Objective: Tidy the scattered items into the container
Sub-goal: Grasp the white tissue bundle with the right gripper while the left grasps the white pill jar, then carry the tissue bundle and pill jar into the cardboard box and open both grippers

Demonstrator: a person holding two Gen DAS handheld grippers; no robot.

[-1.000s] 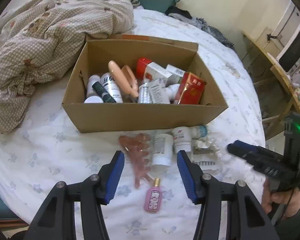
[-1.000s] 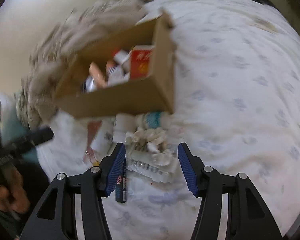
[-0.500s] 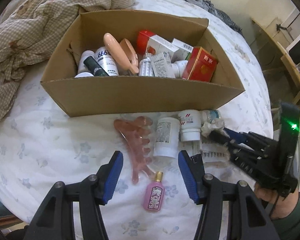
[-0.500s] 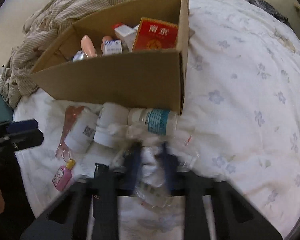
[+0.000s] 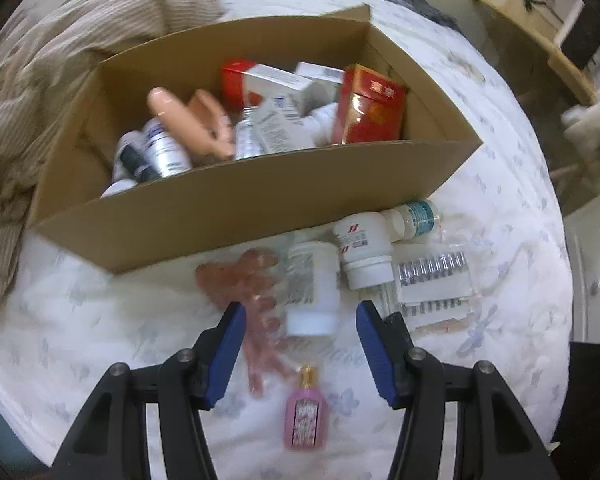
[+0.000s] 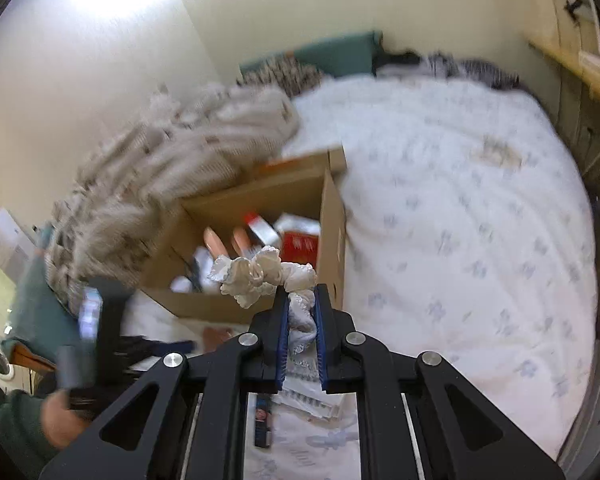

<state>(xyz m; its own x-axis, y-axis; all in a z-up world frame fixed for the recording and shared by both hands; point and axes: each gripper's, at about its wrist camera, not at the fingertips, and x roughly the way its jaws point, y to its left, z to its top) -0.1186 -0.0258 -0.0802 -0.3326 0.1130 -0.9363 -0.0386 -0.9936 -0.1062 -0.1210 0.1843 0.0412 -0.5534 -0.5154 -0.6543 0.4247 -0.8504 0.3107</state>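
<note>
A cardboard box (image 5: 236,212) (image 6: 332,216) holding bottles, cartons and a red pack sits on the bed. In front of it lie a pink claw clip (image 5: 256,300), a white labelled bottle (image 5: 314,292), a white jar (image 5: 366,254), a blue-labelled bottle (image 5: 414,216), a vial tray (image 5: 434,284) and a small pink perfume bottle (image 5: 305,414). My left gripper (image 5: 300,338) hangs open just above the clip and white bottle. My right gripper (image 6: 302,316) is shut on a white ruffled scrunchie (image 6: 260,272), lifted above the box's near right corner.
A checked blanket (image 5: 60,76) is heaped behind and left of the box. The floral sheet (image 6: 460,240) spreads to the right. A wooden shelf (image 5: 540,40) and white drawers (image 5: 592,264) border the bed on the right. A dark tube (image 6: 263,420) lies below my right gripper.
My right gripper closed on the white scrunchie and lifted it off the pile toward the box. The left gripper moved closer to the items, staying open.
</note>
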